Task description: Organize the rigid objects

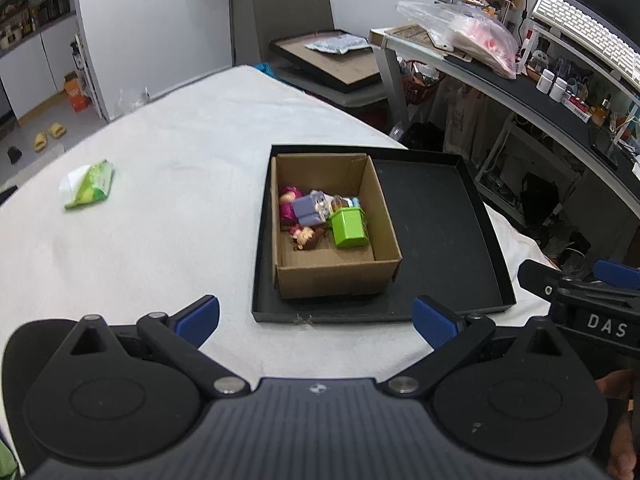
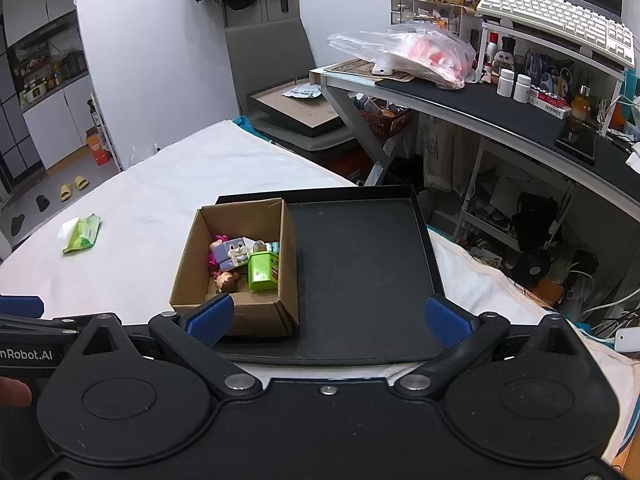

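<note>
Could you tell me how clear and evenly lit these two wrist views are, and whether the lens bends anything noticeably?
Left wrist view: soft, even light, faint shadows; the toys in the cardboard box look slightly blurred; fisheye curves the desk edge and the black tray. Right wrist view: sharper on the purple toy and green toy; the same barrel bending on the desk edge; no strong glare.

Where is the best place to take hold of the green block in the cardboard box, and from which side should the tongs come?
Probably from above. The green block lies deep in the cardboard box, near its right wall, with toy figures crowding its left. Grip its upper part across the near and far faces, which seem freer. Both the right tongs and the left tongs are open.
</note>
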`<action>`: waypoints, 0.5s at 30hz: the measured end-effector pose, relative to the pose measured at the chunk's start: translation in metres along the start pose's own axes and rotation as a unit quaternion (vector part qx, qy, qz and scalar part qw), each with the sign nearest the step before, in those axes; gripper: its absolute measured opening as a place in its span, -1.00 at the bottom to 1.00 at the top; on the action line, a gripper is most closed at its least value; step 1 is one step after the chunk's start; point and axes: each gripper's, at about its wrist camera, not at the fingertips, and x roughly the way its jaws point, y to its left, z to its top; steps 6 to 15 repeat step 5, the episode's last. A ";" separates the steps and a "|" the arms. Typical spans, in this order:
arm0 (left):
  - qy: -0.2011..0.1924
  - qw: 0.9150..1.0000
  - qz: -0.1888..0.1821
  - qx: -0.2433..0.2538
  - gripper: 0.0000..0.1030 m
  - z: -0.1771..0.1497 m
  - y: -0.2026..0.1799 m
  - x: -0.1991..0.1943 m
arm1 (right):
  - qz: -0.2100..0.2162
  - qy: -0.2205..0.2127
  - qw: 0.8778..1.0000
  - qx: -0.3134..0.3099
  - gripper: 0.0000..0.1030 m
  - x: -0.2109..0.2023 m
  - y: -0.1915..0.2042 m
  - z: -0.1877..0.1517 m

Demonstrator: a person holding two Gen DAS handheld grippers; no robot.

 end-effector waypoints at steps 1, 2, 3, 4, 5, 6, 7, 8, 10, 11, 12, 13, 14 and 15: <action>0.000 1.000 -0.001 0.004 0.98 0.000 0.000 0.002 | -0.001 0.001 1.000 0.000 1.00 0.001 0.000 -0.001; 0.000 1.000 0.003 0.009 0.98 -0.001 -0.001 0.005 | -0.003 0.003 1.000 0.000 1.00 0.003 0.000 -0.001; 0.001 1.000 0.005 0.013 0.98 0.000 -0.002 0.008 | -0.006 0.005 1.000 0.001 1.00 0.005 -0.001 -0.002; 0.002 1.000 0.005 0.016 0.98 0.000 -0.003 0.012 | -0.008 0.007 1.000 0.002 1.00 0.007 -0.001 -0.003; 0.003 1.000 0.002 0.018 0.98 0.000 -0.002 0.016 | -0.010 0.011 1.000 0.006 1.00 0.010 -0.002 -0.004; 0.003 1.000 0.002 0.018 0.98 0.000 -0.002 0.016 | -0.010 0.011 1.000 0.006 1.00 0.010 -0.002 -0.004; 0.003 1.000 0.002 0.018 0.98 0.000 -0.002 0.016 | -0.010 0.011 1.000 0.006 1.00 0.010 -0.002 -0.004; 0.003 1.000 0.002 0.018 0.98 0.000 -0.002 0.016 | -0.010 0.011 1.000 0.006 1.00 0.010 -0.002 -0.004; 0.003 1.000 0.002 0.018 0.98 0.000 -0.002 0.016 | -0.010 0.011 1.000 0.006 1.00 0.010 -0.002 -0.004; 0.003 1.000 0.002 0.018 0.98 0.000 -0.002 0.016 | -0.010 0.011 1.000 0.006 1.00 0.010 -0.002 -0.004; 0.003 1.000 0.002 0.018 0.98 0.000 -0.002 0.016 | -0.010 0.011 1.000 0.006 1.00 0.010 -0.002 -0.004; 0.003 1.000 0.002 0.018 0.98 0.000 -0.002 0.016 | -0.010 0.011 1.000 0.006 1.00 0.010 -0.002 -0.004; 0.003 1.000 0.002 0.018 0.98 0.000 -0.002 0.016 | -0.010 0.011 1.000 0.006 1.00 0.010 -0.002 -0.004; 0.003 1.000 0.002 0.018 0.98 0.000 -0.002 0.016 | -0.010 0.011 1.000 0.006 1.00 0.010 -0.002 -0.004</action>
